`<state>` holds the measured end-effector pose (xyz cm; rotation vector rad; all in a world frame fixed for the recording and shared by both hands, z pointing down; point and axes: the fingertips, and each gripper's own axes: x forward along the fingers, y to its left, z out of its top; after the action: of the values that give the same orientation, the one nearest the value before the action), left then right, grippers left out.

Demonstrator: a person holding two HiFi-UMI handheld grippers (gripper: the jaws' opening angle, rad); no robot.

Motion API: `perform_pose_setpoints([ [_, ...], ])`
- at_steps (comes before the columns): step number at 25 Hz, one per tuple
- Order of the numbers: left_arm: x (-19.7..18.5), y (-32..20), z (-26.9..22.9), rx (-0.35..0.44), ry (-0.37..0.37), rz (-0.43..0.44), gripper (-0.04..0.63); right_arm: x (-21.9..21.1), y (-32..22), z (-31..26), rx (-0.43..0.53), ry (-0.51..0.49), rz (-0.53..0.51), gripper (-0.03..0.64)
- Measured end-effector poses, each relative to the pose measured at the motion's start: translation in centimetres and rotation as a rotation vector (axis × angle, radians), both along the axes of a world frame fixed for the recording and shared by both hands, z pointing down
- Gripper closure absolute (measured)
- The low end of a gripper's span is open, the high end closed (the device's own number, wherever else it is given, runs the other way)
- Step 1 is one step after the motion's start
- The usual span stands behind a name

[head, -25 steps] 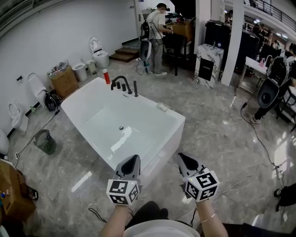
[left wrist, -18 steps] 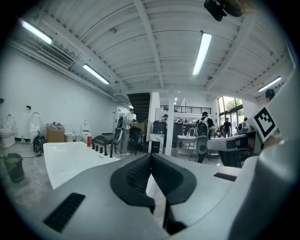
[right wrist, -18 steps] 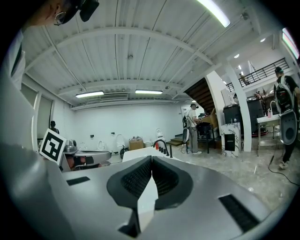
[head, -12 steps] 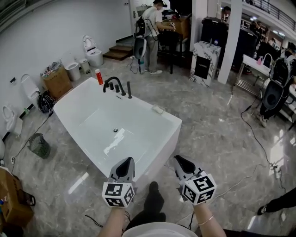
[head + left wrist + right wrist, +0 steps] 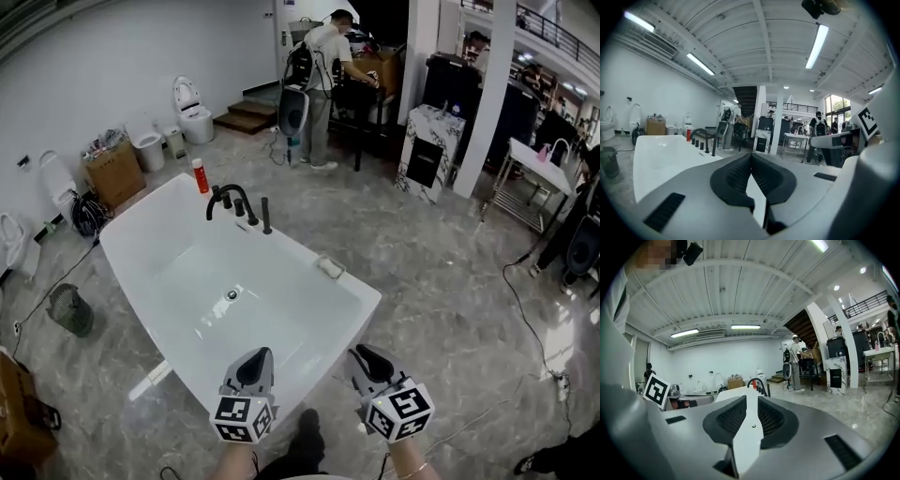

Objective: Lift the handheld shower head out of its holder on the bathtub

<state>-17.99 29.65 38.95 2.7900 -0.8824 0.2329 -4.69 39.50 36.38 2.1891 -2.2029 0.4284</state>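
The white bathtub (image 5: pixel 122 248) fills the middle of the head view. On its far rim stands a black faucet set (image 5: pixel 228 200), with the handheld shower head (image 5: pixel 267 215) as a slim black upright stick in its holder at the right end. My left gripper (image 5: pixel 260 354) hovers at the tub's near end, shut and empty. Beside it, my right gripper (image 5: pixel 361 353) is opening its jaws with nothing between them. Both are far from the shower head. The left gripper view shows the shower head (image 5: pixel 714 145) far off, as does the right gripper view (image 5: pixel 768 389).
A soap dish (image 5: pixel 329 267) sits on the tub's right rim and a red bottle (image 5: pixel 199 175) on its far corner. A person (image 5: pixel 328 84) stands at the back. A wire bin (image 5: pixel 71 309), a cardboard box (image 5: pixel 114 169) and toilets (image 5: pixel 192 111) line the left wall.
I have walked closer to the tub's near end. Both grippers moved forward with me and now hang at the tub's near rim.
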Motion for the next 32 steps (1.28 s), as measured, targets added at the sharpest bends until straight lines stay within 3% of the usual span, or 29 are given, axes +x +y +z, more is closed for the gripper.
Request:
perform_pose_setpoints([
  [5,3.7,-10.7,0.5,-0.027,-0.004,-0.015,0.575,3.5,-11.5,0.6,-0.036,-0.016,-0.029,0.523],
  [12,5.6,-20.9,0.5,-0.049,0.007,-0.034,0.575,5.3,-23.0,0.5,-0.068,-0.019,-0.058,0.504],
  [22,8.9,-29.9,2.2,-0.068,0.011,-0.1,0.575,8.6,-35.1,1.6,-0.073,0.006,-0.154,0.494],
  [32,15.1,-39.9,3.5,-0.077,-0.013,-0.266,0.575,15.7,-49.7,3.9,-0.092,0.002,-0.329,0.494],
])
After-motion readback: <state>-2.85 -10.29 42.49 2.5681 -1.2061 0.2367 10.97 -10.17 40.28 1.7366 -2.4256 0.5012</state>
